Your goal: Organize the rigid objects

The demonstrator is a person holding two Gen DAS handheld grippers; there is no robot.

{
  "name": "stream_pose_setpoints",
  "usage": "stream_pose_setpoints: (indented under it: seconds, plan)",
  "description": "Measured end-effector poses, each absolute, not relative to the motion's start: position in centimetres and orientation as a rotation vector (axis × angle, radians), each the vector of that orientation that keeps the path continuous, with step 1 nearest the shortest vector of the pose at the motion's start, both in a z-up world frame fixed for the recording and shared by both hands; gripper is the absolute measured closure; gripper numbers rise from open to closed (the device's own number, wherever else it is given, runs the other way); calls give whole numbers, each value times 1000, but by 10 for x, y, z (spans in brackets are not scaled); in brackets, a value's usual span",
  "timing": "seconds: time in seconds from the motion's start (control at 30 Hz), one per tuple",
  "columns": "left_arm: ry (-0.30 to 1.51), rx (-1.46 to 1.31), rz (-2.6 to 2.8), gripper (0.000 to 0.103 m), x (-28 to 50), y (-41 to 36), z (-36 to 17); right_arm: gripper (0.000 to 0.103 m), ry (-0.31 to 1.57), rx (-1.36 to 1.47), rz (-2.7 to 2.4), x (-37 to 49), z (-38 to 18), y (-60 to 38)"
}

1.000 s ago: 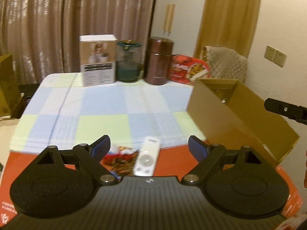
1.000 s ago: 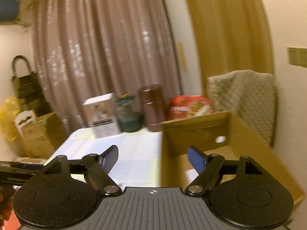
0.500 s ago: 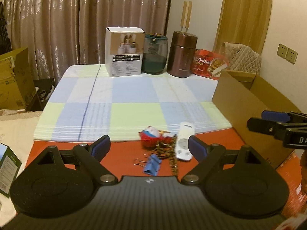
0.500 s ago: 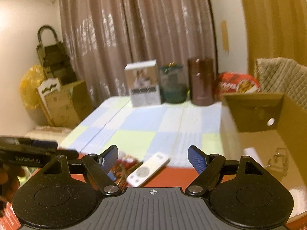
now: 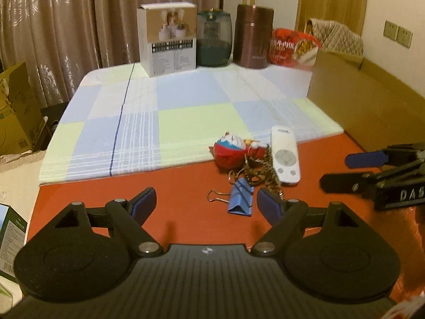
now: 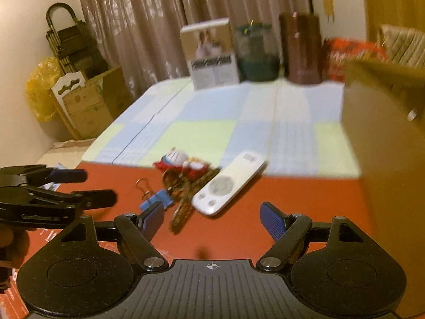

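Observation:
A white remote (image 5: 285, 156) lies on the red tabletop (image 5: 172, 186), beside a red and blue toy keychain (image 5: 231, 150), a braided cord (image 5: 256, 171) and a blue binder clip (image 5: 240, 199). My left gripper (image 5: 205, 202) hovers just short of the clip; its jaws are closing with nothing between them. The right gripper (image 6: 211, 215) is open and empty, and the remote (image 6: 225, 186) lies just ahead of it. An open cardboard box (image 6: 385, 146) stands at the right. Each gripper shows in the other's view: the right gripper (image 5: 353, 170) at the right, the left gripper (image 6: 87, 186) at the left.
A checked cloth (image 5: 159, 111) covers the far half of the table. At its back stand a white carton (image 5: 168, 38), a green jar (image 5: 213, 37), a brown canister (image 5: 253, 36) and a red food pack (image 5: 292, 46). A green and white box (image 5: 10, 236) sits at the near left.
Both grippers have sunk toward the small pile. The right view has swung left from the cardboard box to the remote. The left jaws have narrowed a little.

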State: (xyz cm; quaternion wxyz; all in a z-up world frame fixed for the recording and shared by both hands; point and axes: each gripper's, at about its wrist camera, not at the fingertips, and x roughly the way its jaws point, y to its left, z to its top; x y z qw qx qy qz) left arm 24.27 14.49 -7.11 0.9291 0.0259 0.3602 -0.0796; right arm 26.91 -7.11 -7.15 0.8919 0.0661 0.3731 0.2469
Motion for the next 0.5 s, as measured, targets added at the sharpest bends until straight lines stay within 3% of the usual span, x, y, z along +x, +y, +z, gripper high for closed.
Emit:
stream_pose_setpoints:
  seconds: [0.13,0.23,0.5]
  plan:
    - [753,83,-148,25,251,147,-78,47,807,111,546,277,-87,-51]
    - [751,70,-136,25,254,152,-80,57,834,134,553,285,-99,-43]
    - [746,10,-134,29,260,165,-79,75,832,123,573,298,-108,-22]
